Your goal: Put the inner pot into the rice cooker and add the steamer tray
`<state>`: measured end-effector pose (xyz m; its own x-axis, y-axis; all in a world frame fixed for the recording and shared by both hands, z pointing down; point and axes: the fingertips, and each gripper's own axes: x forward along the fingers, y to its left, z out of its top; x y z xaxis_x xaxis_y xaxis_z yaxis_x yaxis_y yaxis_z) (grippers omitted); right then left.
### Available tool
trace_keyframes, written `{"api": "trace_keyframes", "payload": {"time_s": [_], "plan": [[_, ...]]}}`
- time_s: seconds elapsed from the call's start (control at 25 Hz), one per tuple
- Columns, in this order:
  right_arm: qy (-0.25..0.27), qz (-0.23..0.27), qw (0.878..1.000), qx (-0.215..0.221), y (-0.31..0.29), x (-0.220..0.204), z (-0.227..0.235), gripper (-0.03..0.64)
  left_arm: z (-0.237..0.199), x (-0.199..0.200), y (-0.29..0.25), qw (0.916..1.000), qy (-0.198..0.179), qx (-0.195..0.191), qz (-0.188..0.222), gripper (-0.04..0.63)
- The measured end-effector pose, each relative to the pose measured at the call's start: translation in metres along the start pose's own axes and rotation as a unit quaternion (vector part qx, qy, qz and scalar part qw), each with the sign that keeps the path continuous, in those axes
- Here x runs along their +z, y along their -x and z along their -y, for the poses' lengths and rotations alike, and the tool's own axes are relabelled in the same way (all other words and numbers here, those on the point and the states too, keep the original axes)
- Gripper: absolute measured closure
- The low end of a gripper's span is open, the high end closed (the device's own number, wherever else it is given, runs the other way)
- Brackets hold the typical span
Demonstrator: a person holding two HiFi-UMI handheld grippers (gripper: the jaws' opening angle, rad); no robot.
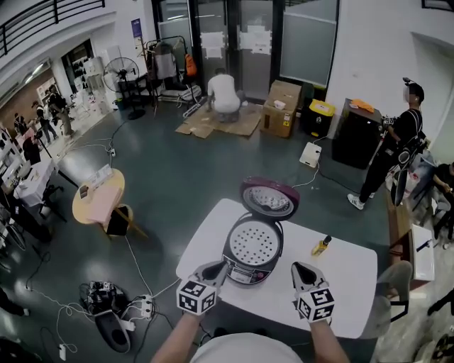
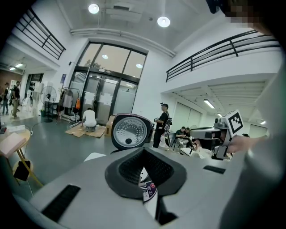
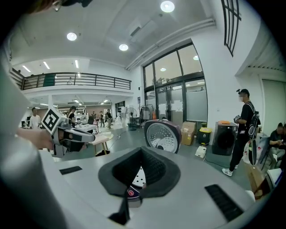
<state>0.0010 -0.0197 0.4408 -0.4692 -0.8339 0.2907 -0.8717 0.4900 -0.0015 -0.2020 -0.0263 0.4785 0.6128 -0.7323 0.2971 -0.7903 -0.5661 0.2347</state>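
We've L gripper (image 1: 213, 270), R gripper (image 1: 303, 271) closed empty, flanking open maroon rice cooker (image 1: 241, 271) at white table's (image 1: 347, 273) near edge; perforated steamer tray (image 1: 255, 243) prob. inside.

I'm looking into a big open workshop hall: glass doors (image 1: 213, 42), a balcony railing (image 1: 42, 18), cardboard boxes (image 1: 281, 106), a standing fan (image 1: 122, 71), scattered worktables (image 1: 96, 198).

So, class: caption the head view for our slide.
Open rice cooker, steamer tray inside, on a white table, flanked by left gripper and right gripper, both shut.
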Motion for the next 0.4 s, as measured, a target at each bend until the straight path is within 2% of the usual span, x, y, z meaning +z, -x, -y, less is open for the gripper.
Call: {"api": "trace_keyframes", "payload": {"time_s": [0.4], "plan": [[0.003,-0.011,1.000,-0.002,0.0003,-0.0025,-0.0037,0.606,-0.0005,0.0007,0.0030,1.0000,0.001,-0.003,-0.001,0.581]]}}
